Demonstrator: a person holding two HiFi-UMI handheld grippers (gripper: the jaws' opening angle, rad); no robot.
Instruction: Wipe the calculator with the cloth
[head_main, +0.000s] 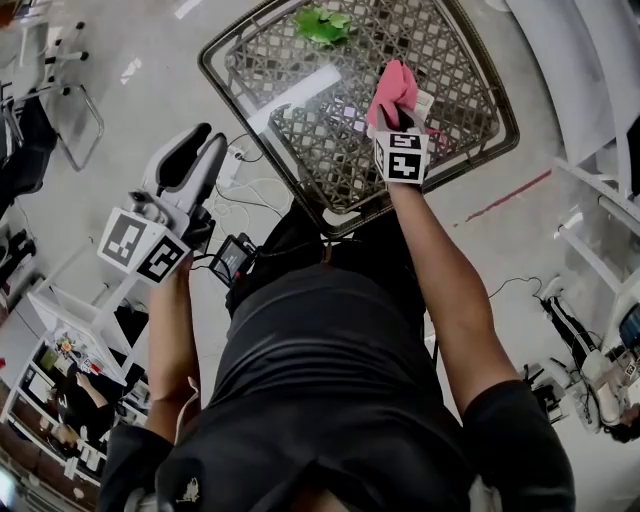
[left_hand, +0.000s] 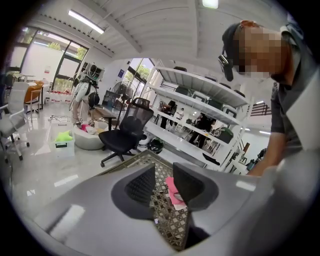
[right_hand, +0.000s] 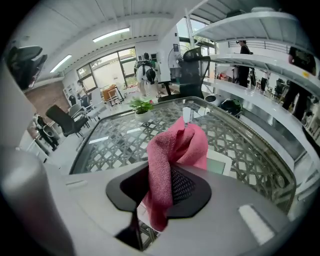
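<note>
My right gripper (head_main: 396, 108) is shut on a pink cloth (head_main: 392, 88) and hovers over the near right part of a glass lattice table (head_main: 300, 120). In the right gripper view the cloth (right_hand: 172, 150) bunches up between the jaws and hangs below them. A white calculator (right_hand: 221, 163) with a greenish display lies on the table just behind it, mostly hidden. Only the calculator's corner (head_main: 425, 103) shows in the head view. My left gripper (head_main: 198, 150) is open and empty, held off the table's left edge above the floor. Its own view shows the pink cloth (left_hand: 171, 191) far off between the fingers.
A small green plant (head_main: 322, 24) stands at the table's far edge. White cables (head_main: 245, 190) lie on the floor by the table's near left corner. A black office chair (left_hand: 125, 132) and white shelving (left_hand: 200, 107) stand beyond the table. The person's torso fills the lower head view.
</note>
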